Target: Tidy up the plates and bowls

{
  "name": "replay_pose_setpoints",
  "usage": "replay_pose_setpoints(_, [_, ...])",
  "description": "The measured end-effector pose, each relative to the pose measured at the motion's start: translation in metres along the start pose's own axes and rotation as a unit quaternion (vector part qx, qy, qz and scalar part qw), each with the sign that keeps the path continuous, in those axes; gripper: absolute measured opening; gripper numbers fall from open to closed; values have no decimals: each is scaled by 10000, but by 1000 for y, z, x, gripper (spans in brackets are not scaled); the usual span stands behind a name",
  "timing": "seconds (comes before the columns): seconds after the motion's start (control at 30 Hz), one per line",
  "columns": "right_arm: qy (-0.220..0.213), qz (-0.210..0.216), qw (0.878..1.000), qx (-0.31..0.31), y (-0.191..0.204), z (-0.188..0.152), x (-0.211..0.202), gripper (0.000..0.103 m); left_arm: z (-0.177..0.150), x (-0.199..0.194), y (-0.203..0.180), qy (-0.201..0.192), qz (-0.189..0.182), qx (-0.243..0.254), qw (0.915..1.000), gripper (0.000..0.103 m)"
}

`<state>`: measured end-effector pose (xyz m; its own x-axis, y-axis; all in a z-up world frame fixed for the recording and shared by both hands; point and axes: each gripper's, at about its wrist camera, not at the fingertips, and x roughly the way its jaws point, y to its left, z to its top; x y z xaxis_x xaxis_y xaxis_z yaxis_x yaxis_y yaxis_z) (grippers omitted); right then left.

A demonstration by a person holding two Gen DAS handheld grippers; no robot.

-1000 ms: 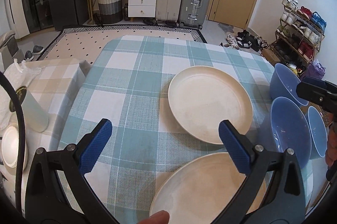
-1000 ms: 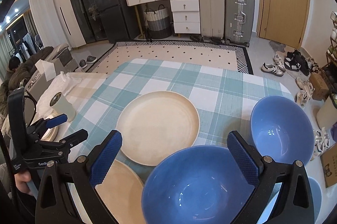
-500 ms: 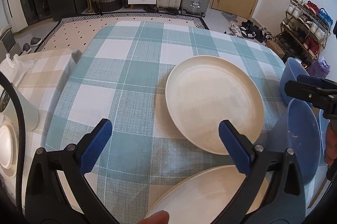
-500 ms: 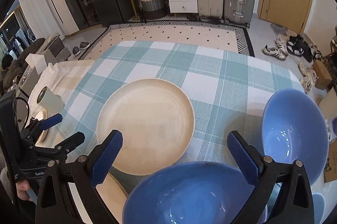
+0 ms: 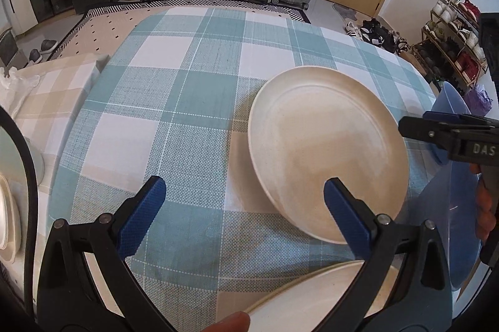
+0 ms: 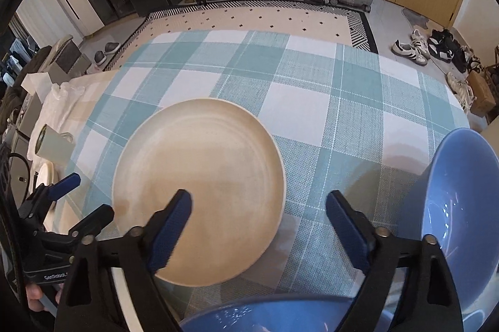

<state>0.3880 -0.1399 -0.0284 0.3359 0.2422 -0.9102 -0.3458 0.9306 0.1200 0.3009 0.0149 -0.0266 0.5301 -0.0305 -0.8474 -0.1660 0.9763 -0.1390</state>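
Right tongs (image 6: 259, 229) closing, nothing between the pads (cream plate (image 6: 199, 188) centre frame beneath them). Left tongs (image 5: 243, 213) apart, empty, over the checked worktop (image 5: 174, 101). Blue bowls (image 6: 461, 207) at right edge, second plate (image 5: 312, 300) bottom of frame.

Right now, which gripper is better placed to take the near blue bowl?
Right. The right gripper hangs just above the near blue bowl, jaws closing with nothing between them yet. The left gripper is open over the cream plates.
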Motion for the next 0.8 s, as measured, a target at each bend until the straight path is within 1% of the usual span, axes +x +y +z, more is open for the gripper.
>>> replay_pose_setpoints(0.07, [93,-19,10000,8,-2,1,6,79,1,5,-1,52,-9,7,10000,101])
replay_pose_setpoints(0.13, [154,-35,9999,19,-4,2,12,73,2,8,-3,86,31,52,9999,101])
replay_pose_setpoints(0.2, [219,-39,9998,-5,-5,3,16,72,2,12,-5,106,42,111,9999,100])
replay_pose_setpoints(0.23, [235,-55,9997,-29,-5,3,17,71,2,13,-6,117,30,136,9998,99])
replay_pose_setpoints(0.33, [304,-66,9995,-79,-5,3,21,70,3,18,-9,173,-56,165,9997,92])
replay_pose_setpoints(0.4, [345,-60,9993,-99,-4,3,24,68,3,20,-11,199,-100,177,9996,91])
replay_pose_setpoints(0.43, [355,-59,9993,-120,-4,3,25,67,3,22,-12,197,-117,189,9996,88])
replay_pose_setpoints(0.47, [361,-61,9992,-133,-4,4,26,64,3,22,-13,213,-132,195,9995,84])
replay_pose_setpoints(0.5, [375,-35,9992,-137,-4,4,28,59,3,23,-13,242,-168,203,9994,81])
replay_pose_setpoints(0.53, [394,8,9991,-122,-4,4,29,55,2,24,-14,271,-209,210,9992,74])
replay_pose_setpoints(0.57, [404,6,9991,-115,-5,4,31,53,2,25,-15,301,-235,220,9990,71])
replay_pose_setpoints(0.6, [401,-10,9991,-130,-4,4,31,49,1,26,-16,312,-240,237,9989,70])
replay_pose_setpoints(0.67, [397,-15,9991,-169,-3,4,33,43,-1,27,-18,302,-218,286,9989,62])
replay_pose_setpoints(0.73, [423,-35,9989,-203,-2,3,35,32,-2,29,-19,330,-174,321,9988,56])
replay_pose_setpoints(0.8, [420,-146,9987,-241,-1,3,36,26,-3,31,-21,367,-152,340,9986,50])
